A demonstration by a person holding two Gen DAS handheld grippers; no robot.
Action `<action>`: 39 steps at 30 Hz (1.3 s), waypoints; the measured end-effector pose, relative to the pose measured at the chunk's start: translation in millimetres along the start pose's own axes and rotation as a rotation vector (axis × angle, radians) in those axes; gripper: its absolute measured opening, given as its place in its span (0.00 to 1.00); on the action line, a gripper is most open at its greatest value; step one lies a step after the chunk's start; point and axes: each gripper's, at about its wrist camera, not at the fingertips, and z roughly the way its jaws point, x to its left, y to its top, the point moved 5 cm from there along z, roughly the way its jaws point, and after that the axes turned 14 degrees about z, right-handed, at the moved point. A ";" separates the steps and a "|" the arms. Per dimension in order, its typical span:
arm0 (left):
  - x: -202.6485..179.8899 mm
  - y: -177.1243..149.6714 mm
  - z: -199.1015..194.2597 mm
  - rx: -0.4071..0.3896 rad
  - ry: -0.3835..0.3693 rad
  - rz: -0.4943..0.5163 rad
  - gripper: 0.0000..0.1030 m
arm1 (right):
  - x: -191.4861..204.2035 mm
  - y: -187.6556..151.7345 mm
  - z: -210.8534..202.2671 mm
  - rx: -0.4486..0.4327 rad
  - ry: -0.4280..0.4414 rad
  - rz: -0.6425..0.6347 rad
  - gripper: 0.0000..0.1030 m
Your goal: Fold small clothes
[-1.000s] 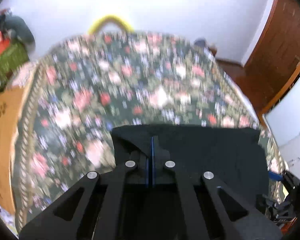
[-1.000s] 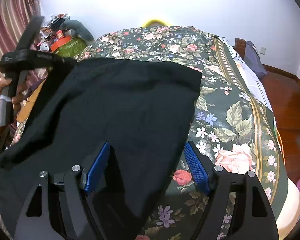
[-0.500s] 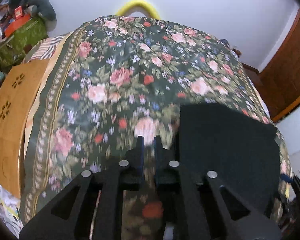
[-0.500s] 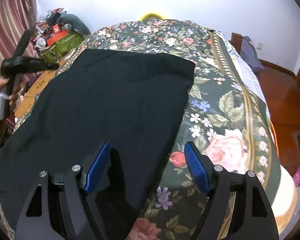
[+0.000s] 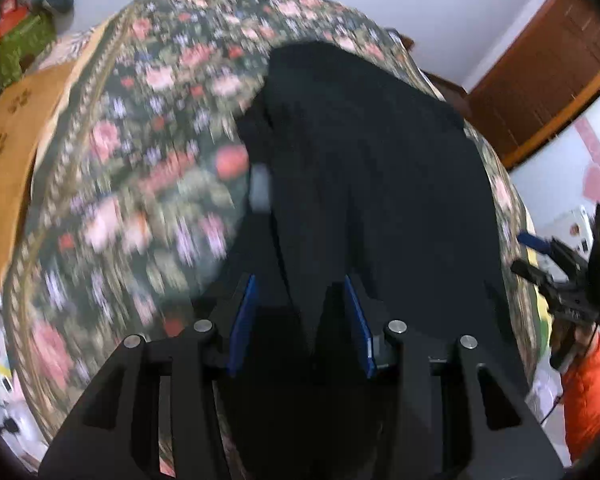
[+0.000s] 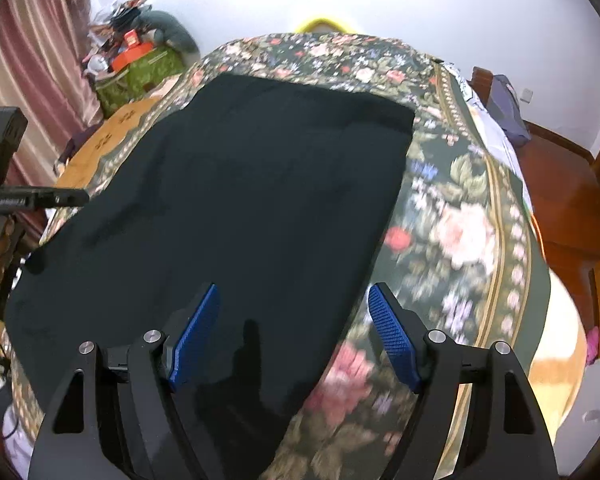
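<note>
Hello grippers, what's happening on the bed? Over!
Left gripper just opening, empty. Right gripper open, empty. Black garment spread flat on floral bedspread. Nothing in the way.

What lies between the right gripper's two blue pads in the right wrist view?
In the right wrist view, the right gripper stands open over the black garment's near right edge and a strip of floral bedspread; its pads grip neither.
</note>
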 end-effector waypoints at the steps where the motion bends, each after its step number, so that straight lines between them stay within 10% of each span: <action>1: -4.1 -8.3 -2.8 0.002 -0.002 -0.001 0.42 | 0.9 -5.8 -2.5 0.003 -0.001 -0.004 0.72; 14: -15.7 -64.6 -23.5 -0.031 -0.001 -0.121 0.50 | 3.5 -42.7 -16.5 0.025 0.009 -0.007 0.72; 16: -24.8 -62.9 -24.4 -0.035 -0.043 -0.102 0.08 | 2.5 -45.0 -17.0 0.027 0.014 0.003 0.72; 17: -30.2 -61.6 -23.9 -0.029 -0.063 -0.088 0.03 | 2.5 -46.2 -17.5 0.027 0.016 0.008 0.72; 27: -48.5 -40.9 -76.8 -0.193 0.087 0.040 0.01 | 4.0 -63.7 -4.0 0.075 0.030 0.023 0.72; 39: -9.3 -71.3 -21.6 -0.039 0.201 0.036 0.07 | 20.7 -52.3 -8.1 0.061 0.029 -0.025 0.72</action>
